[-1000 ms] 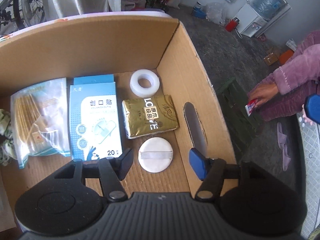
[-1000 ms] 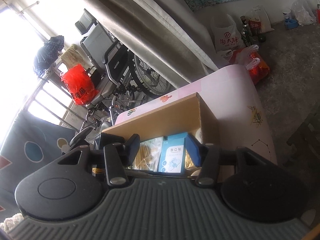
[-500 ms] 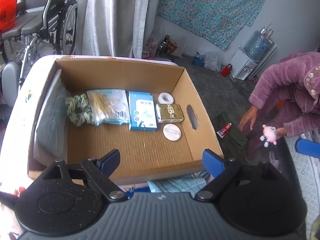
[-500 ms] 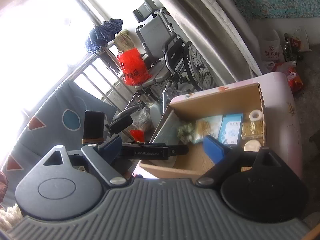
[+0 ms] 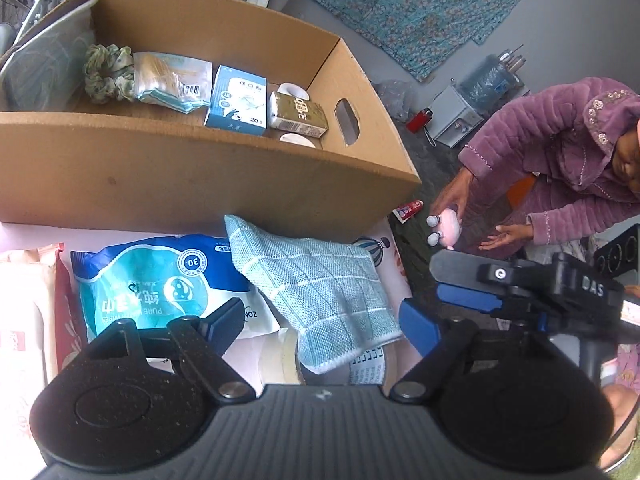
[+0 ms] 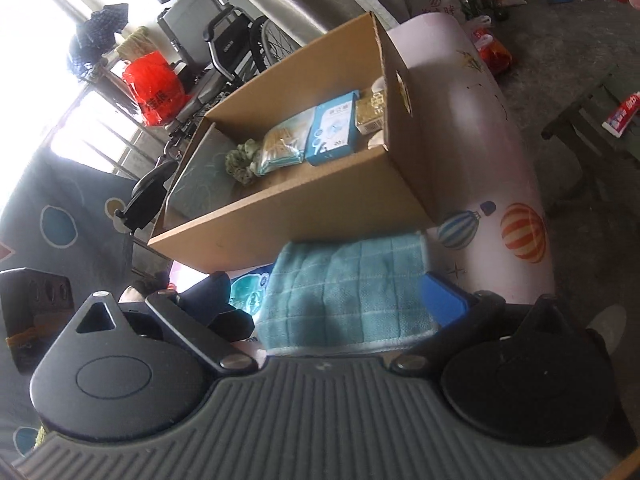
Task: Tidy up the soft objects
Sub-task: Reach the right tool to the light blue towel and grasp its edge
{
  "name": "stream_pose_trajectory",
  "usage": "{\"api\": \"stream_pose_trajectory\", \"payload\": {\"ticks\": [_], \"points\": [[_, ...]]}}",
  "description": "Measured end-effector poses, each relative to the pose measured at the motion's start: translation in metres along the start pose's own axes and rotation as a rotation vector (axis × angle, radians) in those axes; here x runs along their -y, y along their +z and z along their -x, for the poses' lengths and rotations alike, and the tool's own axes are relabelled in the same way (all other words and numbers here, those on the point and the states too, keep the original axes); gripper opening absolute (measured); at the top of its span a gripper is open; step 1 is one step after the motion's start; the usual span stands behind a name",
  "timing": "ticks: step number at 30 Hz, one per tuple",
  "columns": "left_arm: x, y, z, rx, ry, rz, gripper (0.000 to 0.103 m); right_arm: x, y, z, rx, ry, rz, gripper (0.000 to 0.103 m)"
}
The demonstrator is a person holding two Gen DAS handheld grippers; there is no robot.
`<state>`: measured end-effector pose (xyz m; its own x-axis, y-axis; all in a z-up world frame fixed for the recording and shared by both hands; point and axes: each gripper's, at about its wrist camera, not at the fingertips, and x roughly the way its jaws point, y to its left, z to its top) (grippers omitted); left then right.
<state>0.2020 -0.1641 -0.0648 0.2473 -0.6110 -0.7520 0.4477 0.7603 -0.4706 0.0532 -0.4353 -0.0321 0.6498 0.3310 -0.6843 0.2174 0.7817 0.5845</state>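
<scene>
Two tools: left (image 5: 322,324) narrowing, right (image 6: 344,300) widening, both straddling waffle-weave cloth (image 6: 352,292), unpinched.

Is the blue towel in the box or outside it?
Outside. The blue towel lies folded on the table in front of the cardboard box, partly over the wipes pack.

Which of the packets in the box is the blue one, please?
The flat blue carton in the box, between the clear bag and the gold pack.

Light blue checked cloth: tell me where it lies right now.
The light blue checked cloth lies on the pink table just in front of the open cardboard box, overlapping the blue wet-wipes pack to its left in the left wrist view.
</scene>
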Motion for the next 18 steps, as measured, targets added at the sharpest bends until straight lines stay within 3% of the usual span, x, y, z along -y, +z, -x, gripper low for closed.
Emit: {"api": "stream_pose_trajectory", "payload": {"ticks": [3,8,13,14,16,17,18], "points": [[-0.004,0.004,-0.014,-0.027,0.009,0.007,0.079,0.031,-0.001,-0.033,-0.020,-0.002,-0.102,0.102],[-0.007,0.005,-0.036,-0.074,0.027,-0.006,0.061,0.056,0.003,-0.080,-0.064,0.009,-0.215,0.102],[-0.009,0.005,-0.045,-0.087,0.019,-0.002,0.050,0.060,0.002,-0.110,-0.095,0.065,-0.235,0.102],[-0.009,0.004,-0.046,-0.087,0.018,-0.001,0.044,0.059,0.002,-0.114,-0.097,0.072,-0.235,0.101],[-0.010,0.004,-0.047,-0.085,0.004,0.008,0.034,0.057,0.005,-0.118,-0.101,0.088,-0.239,0.094],[-0.009,0.003,-0.046,-0.077,-0.001,0.008,0.028,0.056,0.005,-0.120,-0.102,0.091,-0.239,0.087],[-0.008,0.003,-0.045,-0.068,-0.002,0.003,0.025,0.054,0.005,-0.122,-0.105,0.092,-0.234,0.074]]}}
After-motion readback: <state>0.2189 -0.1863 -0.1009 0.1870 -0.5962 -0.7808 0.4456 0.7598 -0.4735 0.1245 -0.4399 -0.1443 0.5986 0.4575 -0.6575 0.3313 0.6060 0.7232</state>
